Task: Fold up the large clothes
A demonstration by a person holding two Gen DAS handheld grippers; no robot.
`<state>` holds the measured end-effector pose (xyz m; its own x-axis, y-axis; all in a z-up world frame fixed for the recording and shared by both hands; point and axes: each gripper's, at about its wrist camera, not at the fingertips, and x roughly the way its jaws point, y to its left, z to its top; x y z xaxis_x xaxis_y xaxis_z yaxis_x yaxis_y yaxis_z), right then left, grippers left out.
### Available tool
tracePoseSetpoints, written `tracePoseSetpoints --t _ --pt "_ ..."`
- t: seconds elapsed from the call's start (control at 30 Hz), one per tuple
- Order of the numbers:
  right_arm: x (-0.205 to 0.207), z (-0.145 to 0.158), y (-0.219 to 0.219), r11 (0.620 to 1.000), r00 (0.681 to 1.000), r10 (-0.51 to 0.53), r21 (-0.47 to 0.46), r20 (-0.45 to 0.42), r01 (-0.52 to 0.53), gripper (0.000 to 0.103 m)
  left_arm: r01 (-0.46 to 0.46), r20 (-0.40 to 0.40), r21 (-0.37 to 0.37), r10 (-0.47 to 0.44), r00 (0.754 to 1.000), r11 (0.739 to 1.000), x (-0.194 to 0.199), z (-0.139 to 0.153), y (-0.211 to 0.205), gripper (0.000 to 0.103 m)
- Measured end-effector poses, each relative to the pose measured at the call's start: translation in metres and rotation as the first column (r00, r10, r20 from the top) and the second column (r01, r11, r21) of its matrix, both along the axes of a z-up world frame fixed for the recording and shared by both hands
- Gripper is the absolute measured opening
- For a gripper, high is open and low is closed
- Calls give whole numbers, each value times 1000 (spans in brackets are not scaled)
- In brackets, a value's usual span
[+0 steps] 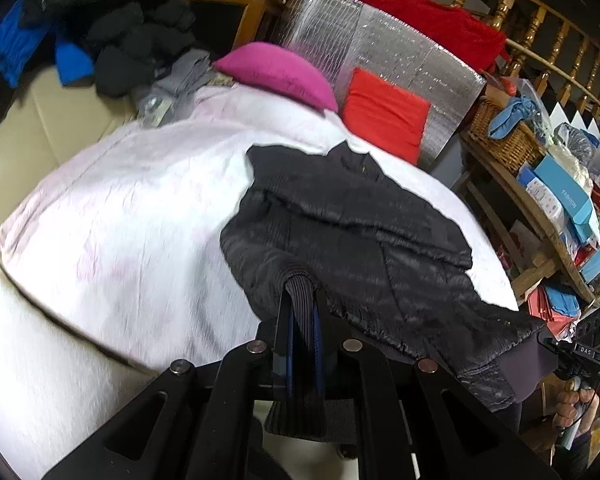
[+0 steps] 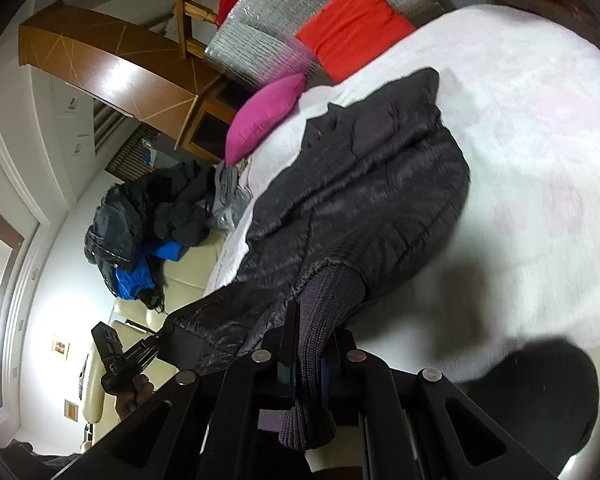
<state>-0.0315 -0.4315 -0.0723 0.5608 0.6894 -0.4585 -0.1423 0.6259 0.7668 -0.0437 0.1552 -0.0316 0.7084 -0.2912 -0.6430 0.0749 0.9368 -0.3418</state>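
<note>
On the white bed cover (image 1: 120, 208) lay the dark quilted jacket (image 1: 340, 208). Left claw (image 1: 302, 308) and right claw (image 2: 310, 320) each pinched a ribbed cuff (image 1: 298, 280); advisable: lift both evenly, keeping sleeves taut.

right gripper (image 2: 303, 320) clamped on ribbed cuff (image 2: 324, 300) of dark puffer jacket (image 2: 364, 184), white bedspread (image 2: 520, 168) beneath

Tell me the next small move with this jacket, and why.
Probably carry both cuffs forward toward the collar. Each claw, left and right, is shut on a ribbed cuff, and the jacket lies spread on the white sheet, so its near end could fold over.
</note>
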Motion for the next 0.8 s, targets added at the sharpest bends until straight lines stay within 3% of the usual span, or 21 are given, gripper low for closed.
tracePoseSetpoints --t 0.23,0.8 --pt "18 24 -7 1000 998 -15 18 60 14 8 -3 67 -1 3 998 1000 21 28 -1 8" --pt "67 65 -10 998 988 -45 44 149 39 8 -18 145 5 17 989 1000 68 63 -4 9"
